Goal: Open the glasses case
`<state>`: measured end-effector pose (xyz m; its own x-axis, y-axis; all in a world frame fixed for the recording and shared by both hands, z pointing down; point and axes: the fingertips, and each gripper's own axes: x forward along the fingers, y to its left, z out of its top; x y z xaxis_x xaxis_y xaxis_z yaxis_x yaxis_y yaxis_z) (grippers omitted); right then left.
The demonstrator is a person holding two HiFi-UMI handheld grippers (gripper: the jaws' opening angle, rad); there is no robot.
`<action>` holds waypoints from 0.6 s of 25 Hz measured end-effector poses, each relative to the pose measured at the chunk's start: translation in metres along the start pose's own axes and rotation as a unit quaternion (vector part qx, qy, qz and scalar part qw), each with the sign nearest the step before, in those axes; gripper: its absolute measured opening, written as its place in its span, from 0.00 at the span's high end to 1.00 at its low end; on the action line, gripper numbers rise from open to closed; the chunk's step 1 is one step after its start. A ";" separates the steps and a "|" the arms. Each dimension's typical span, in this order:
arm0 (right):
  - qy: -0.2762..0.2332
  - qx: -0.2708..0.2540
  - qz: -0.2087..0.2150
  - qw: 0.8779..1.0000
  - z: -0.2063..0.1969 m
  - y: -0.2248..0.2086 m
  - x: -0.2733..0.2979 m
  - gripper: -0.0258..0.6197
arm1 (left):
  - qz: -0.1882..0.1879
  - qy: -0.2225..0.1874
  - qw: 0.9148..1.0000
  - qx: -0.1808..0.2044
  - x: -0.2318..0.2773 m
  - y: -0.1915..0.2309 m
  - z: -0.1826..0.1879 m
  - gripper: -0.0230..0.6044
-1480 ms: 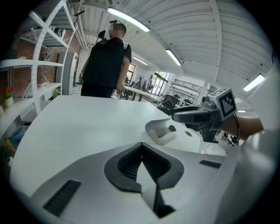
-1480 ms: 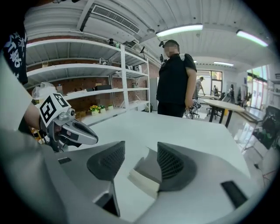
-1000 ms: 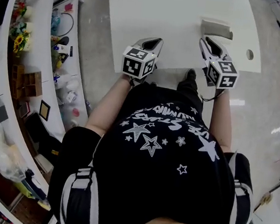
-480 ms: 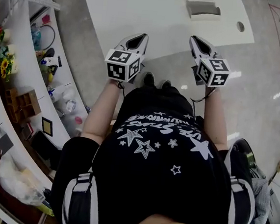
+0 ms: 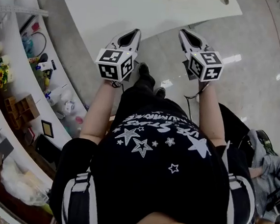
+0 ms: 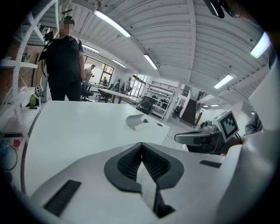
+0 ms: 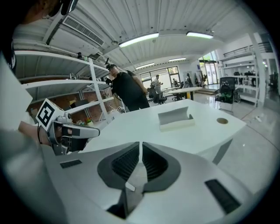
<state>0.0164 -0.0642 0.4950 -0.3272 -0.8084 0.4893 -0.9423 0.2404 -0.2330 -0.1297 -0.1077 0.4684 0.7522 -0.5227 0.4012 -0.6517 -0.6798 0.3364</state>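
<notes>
Glasses case (image 7: 176, 118), grey, on white table (image 7: 138, 124)

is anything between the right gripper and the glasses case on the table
Nothing visible does. Only bare white table lies between the right gripper and the glasses case, which sits further back on it. The gripper's jaws have just been closing, with nothing between them.

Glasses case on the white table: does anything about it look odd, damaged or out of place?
Nothing stands out. The glasses case lies open and level on the table, with nothing spilled around it.
</notes>
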 end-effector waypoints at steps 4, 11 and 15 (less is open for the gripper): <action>-0.010 0.011 -0.004 1.000 -0.020 0.001 -0.043 0.92 | -0.018 -0.001 1.000 0.017 -0.008 -0.046 -0.007 0.94; -0.027 0.006 0.000 1.000 -0.046 0.019 -0.107 0.94 | -0.025 -0.018 0.999 0.023 -0.043 -0.105 -0.024 0.94; -0.040 -0.004 0.002 0.999 -0.058 0.029 -0.136 0.94 | -0.030 -0.029 0.999 0.032 -0.063 -0.135 -0.036 0.94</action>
<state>0.0294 0.0840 0.4701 -0.3237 -0.8481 0.4193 -0.9420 0.2473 -0.2270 -0.0925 0.0352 0.4286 0.7950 -0.5080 0.3315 -0.5997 -0.7406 0.3031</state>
